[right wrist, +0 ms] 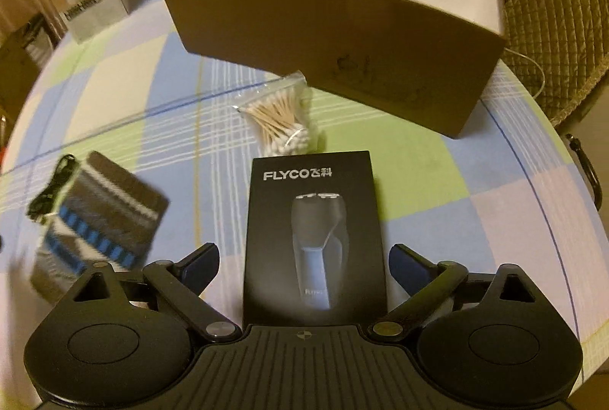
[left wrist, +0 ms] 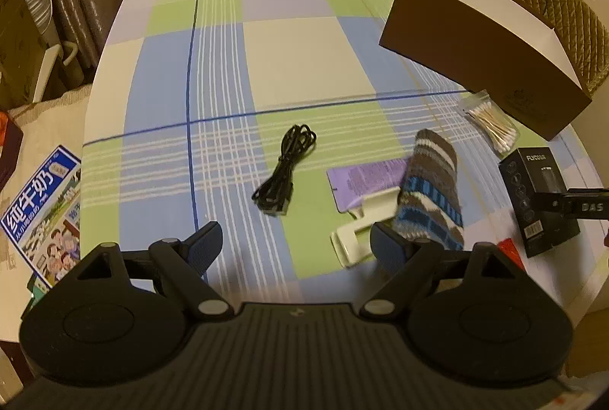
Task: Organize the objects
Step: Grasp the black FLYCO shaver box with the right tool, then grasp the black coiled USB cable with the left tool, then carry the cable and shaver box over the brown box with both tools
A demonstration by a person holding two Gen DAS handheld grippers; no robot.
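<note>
Both grippers, left gripper (left wrist: 295,239) and right gripper (right wrist: 304,263), hold jaws wide, empty. Shaver box (right wrist: 314,235) lies between the right's jaws; sock (left wrist: 430,189), cable (left wrist: 285,170), cotton swabs (right wrist: 281,123) remain scattered on the surface; brown box (right wrist: 342,41) looks empty, so sorting seems barely started

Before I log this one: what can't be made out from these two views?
- Brown box contents: its near wall hides the floor in both views.
- White clip: partly covered by the sock and left tongs in the left view; absent from the right.
- Purple card print: too small and blurred, left view.
- Sock: motion-blurred, right view.
- Shaver box near end: hidden under the right tongs.
</note>
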